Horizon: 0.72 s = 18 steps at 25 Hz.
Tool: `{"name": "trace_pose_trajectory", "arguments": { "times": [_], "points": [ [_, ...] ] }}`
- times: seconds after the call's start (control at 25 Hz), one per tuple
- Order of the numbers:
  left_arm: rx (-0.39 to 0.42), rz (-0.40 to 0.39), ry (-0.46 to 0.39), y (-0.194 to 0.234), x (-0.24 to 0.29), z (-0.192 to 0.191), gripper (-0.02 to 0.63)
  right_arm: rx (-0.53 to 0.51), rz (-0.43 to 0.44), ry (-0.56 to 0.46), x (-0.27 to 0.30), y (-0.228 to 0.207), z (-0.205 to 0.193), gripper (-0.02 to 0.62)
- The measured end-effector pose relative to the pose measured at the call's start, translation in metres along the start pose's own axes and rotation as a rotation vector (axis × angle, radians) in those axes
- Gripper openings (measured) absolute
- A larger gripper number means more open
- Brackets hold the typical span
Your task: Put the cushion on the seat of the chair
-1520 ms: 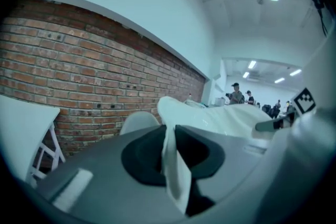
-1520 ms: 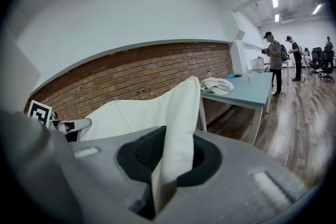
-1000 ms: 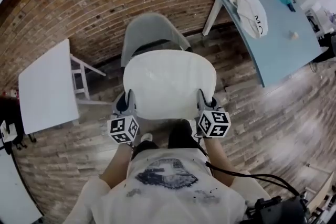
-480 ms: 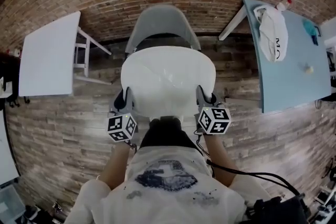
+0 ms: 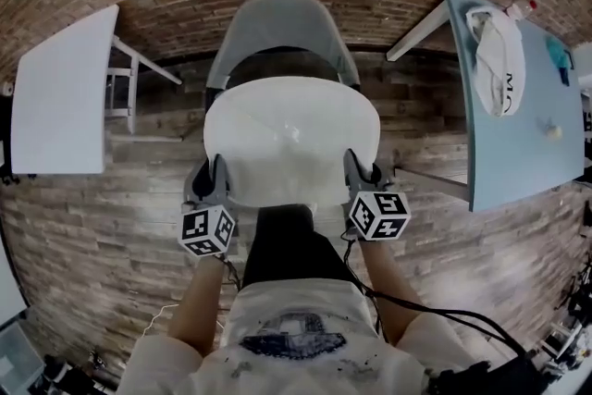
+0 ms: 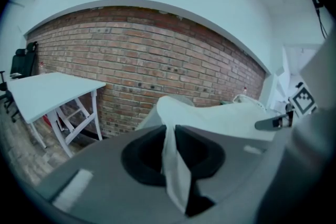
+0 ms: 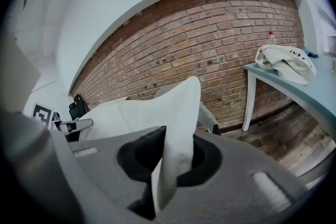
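Note:
A white rounded cushion (image 5: 291, 139) hangs flat between my two grippers, in front of and partly over a grey shell chair (image 5: 282, 32) that stands against the brick wall. Its dark seat (image 5: 277, 69) shows just beyond the cushion's far edge. My left gripper (image 5: 215, 178) is shut on the cushion's left near corner; in the left gripper view the white fabric (image 6: 176, 165) runs pinched between the jaws. My right gripper (image 5: 356, 173) is shut on the right near corner, and the right gripper view shows the cushion's edge (image 7: 176, 149) clamped in the jaws.
A white table (image 5: 60, 92) stands at the left by the wall. A pale blue table (image 5: 518, 134) at the right carries a white bag (image 5: 504, 46) and a bottle (image 5: 518, 9). Wooden plank floor lies around the chair. A black cable (image 5: 435, 314) trails from my right arm.
Both grippers have come down with the cushion and drawn nearer the chair. The chair now sits centred straight ahead, its seat closer under the cushion's far edge.

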<state>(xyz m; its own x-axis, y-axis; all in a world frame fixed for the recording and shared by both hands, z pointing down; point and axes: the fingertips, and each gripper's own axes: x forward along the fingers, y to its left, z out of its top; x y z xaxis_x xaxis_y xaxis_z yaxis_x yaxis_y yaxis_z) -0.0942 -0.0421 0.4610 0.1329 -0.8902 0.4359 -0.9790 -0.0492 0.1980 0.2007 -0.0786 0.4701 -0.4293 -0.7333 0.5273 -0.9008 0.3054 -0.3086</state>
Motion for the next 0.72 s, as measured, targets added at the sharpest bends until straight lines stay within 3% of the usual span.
{"name": "trace_pose_trajectory", "arguments": {
  "times": [0.72],
  "points": [
    [-0.028,0.047,0.071,0.05,0.134,-0.129,0.043,0.02,0.012,0.076,0.153,-0.066,-0.099,0.049]
  ]
}}
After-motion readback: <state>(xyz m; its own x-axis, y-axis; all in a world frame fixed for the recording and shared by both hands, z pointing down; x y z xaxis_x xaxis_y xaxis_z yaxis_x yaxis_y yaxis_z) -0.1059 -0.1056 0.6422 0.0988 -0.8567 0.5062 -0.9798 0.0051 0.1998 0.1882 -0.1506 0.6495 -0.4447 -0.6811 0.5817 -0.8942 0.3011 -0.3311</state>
